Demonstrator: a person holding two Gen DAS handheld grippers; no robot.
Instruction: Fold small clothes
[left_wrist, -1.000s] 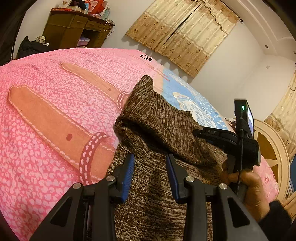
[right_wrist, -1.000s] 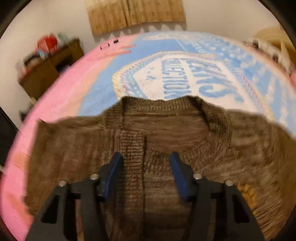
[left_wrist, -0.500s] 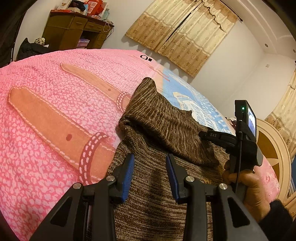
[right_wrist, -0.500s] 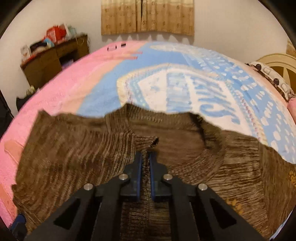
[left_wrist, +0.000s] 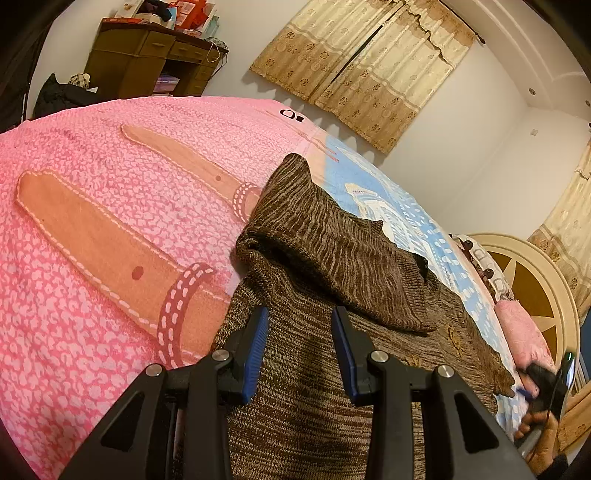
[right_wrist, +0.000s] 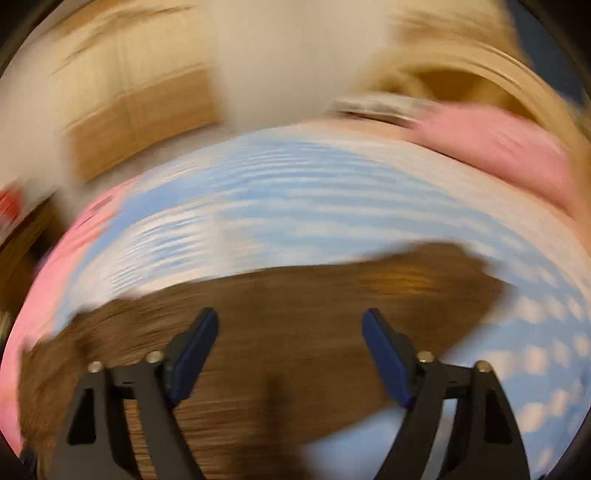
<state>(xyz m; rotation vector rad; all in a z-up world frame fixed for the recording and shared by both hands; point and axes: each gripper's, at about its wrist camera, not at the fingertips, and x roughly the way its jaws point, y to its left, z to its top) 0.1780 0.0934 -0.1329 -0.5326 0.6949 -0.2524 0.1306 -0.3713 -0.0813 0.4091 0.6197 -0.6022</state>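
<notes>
1. Sweater (left_wrist: 332, 258) lies mid-frame on the bedspread (left_wrist: 110, 221), one sleeve folded across.
2. Left gripper (left_wrist: 299, 332) half-open, empty, hovering over the knit.
3. Right gripper (right_wrist: 290, 332) wide open, empty, view blurred.
4. Risk: a fast pass snags the loose knit and drags the sleeve fold open.

L gripper (left_wrist: 300, 325) hanging open over brown sweater (left_wrist: 314, 387), sleeve (left_wrist: 332, 251) lying folded across it, on pink blanket (left_wrist: 110, 229).

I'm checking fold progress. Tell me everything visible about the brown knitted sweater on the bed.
The brown marled knitted sweater lies on the pink-and-blue patterned blanket. One sleeve is folded across its body, cuff resting on the chest. The open left gripper hovers over its near part; the open right gripper is above it, blurred. Neither grips it.
</notes>
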